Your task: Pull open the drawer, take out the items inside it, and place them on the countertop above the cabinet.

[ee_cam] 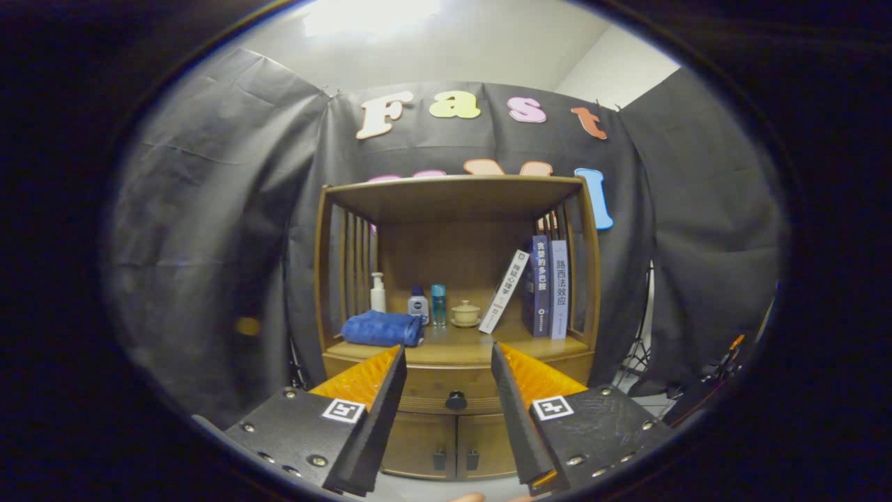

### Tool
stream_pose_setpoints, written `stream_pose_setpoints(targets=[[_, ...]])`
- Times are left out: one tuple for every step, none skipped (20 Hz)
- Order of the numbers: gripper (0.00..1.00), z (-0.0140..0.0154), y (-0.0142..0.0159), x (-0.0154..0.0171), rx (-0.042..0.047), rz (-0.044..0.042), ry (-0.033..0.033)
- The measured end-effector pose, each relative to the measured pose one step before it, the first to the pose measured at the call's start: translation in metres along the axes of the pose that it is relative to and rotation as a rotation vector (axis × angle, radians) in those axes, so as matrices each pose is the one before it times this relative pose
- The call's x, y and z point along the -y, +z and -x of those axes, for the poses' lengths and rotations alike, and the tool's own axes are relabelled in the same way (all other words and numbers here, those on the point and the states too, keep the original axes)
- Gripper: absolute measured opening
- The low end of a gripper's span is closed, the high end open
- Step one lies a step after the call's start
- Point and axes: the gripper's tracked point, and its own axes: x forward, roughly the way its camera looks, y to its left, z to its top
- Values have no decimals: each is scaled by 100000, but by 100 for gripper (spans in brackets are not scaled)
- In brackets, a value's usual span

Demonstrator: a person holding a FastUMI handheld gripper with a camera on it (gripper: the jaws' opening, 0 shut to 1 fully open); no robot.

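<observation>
The gripper (449, 362) hung in front of the cabinet (456, 279) with its fingers spread apart and holding nothing. Low in the middle of the frame, the dark knob (456, 400) sat in the gap between the fingertips and beyond them, which suggested the person had lined the tool up on it so the fingers could close around it and pull.

The drawer (432, 385) was shut, its front flush under the countertop (460, 345), so whatever lay inside was hidden. Two small doors (453, 446) stood closed below it.

The countertop already carried a good deal: a folded blue towel (382, 328) at the left, a pump bottle (378, 293), a short bottle (418, 305) and a slim teal one (437, 304) behind it, and a small lidded cup (465, 314) near the centre. At the right, books (548, 286) stood upright with one (505, 291) leaning against them. The clearest landing spot seemed to be the front strip near the middle, though the fisheye bend made that hard to judge. At the bottom edge a fingertip (465, 497) of the holder showed.
</observation>
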Motion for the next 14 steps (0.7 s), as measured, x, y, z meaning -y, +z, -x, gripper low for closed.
stream_pose_setpoints(targets=[[73, -1125, -1038, -313, -1690, -1377, 486], [73, -1170, -1013, -813, -904, -1939, 2394], [73, -1134, -709, -592, -780, -1987, 1950], [73, -1111, -812, 169, -452, -1439, 5], [73, -1073, -778, 412, -840, -911, -1288], [73, -982, -838, 421, -1458, -529, -1986], [73, -975, -921, 379, -1958, -271, -1536], [73, -1070, -995, -63, -2294, -710, 344], [73, -1061, -784, -257, -1703, -588, 1467], [73, -896, -597, -65, -1854, -114, 1151], [73, -1006, -809, -47, -1740, -9, 1184], [73, -872, -827, 104, -2397, -17, 575], [73, -999, -1019, 318, -2726, 566, -421], [73, -963, -1003, 638, -2803, 343, -1187]])
